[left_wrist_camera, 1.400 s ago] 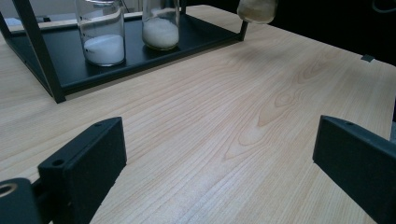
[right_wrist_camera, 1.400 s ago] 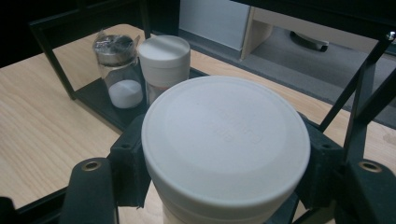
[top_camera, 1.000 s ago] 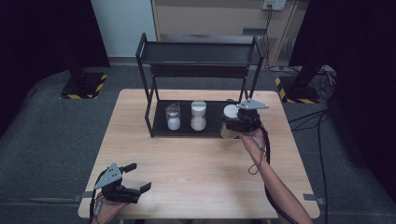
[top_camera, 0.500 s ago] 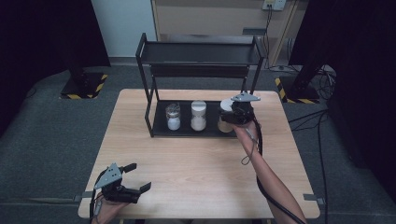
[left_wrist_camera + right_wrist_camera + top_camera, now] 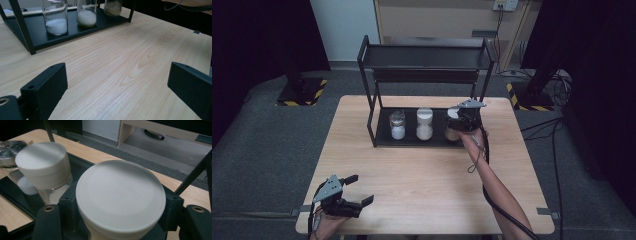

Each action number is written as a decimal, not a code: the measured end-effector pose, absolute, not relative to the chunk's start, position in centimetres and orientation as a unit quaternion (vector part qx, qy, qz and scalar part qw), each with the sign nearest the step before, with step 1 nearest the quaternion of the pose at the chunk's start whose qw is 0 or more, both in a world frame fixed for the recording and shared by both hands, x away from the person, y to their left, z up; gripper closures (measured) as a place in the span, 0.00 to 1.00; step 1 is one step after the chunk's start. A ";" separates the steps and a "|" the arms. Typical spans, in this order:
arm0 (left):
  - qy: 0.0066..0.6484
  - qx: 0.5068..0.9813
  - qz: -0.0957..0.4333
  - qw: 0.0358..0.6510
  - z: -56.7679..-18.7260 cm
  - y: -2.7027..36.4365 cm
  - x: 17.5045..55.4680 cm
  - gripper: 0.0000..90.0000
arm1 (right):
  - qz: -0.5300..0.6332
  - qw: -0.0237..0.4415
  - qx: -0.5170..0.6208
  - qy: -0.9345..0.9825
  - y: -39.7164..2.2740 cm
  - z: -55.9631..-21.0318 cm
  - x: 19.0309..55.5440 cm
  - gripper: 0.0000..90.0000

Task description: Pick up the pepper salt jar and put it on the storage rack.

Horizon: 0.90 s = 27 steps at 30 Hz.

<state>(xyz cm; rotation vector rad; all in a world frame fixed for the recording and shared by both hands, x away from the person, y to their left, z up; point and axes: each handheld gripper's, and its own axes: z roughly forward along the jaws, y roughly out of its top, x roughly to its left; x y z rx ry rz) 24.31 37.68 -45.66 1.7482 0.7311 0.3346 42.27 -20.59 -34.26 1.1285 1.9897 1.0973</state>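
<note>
The right gripper (image 5: 460, 121) pinches a jar with a white lid (image 5: 120, 195) — its black jaws press on both sides of the jar just under the lid, as the right gripper view shows from close above. In the high view this jar (image 5: 452, 127) sits at the right end of the black rack's bottom shelf (image 5: 412, 141), and the left gripper view shows its brownish contents (image 5: 113, 7) down at shelf level; whether its base actually touches the shelf I cannot tell. The person's right forearm (image 5: 492, 185) stretches from the bottom edge up to the gripper, a cable trailing along it.

Just beside the held jar stands a second jar with a white lid (image 5: 424, 124), holding white grains, and left of that a third jar with a clear top (image 5: 397, 124), white powder in its lower part. All three line up in a row on the lower shelf of the rack (image 5: 368, 80), which stands at the far side of the wooden table (image 5: 427, 185).

The left gripper (image 5: 354, 191) rests near the table's near left corner, well apart from the rack — its jaws spread wide with nothing but bare wood between them.
</note>
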 end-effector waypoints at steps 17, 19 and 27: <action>0.312 0.745 0.143 0.572 -45.7 37.7 24.3 0.02 | 0.408 0.291 0.435 0.748 -20.6 -35.4 43.4 0.37; 0.313 0.745 0.143 0.572 -45.7 37.7 24.3 0.02 | 0.408 0.290 0.436 0.748 -20.7 -35.5 43.5 0.37; 0.311 0.746 0.144 0.571 -45.7 37.7 24.3 0.02 | 0.409 0.287 0.439 0.747 -20.8 -35.9 43.7 0.37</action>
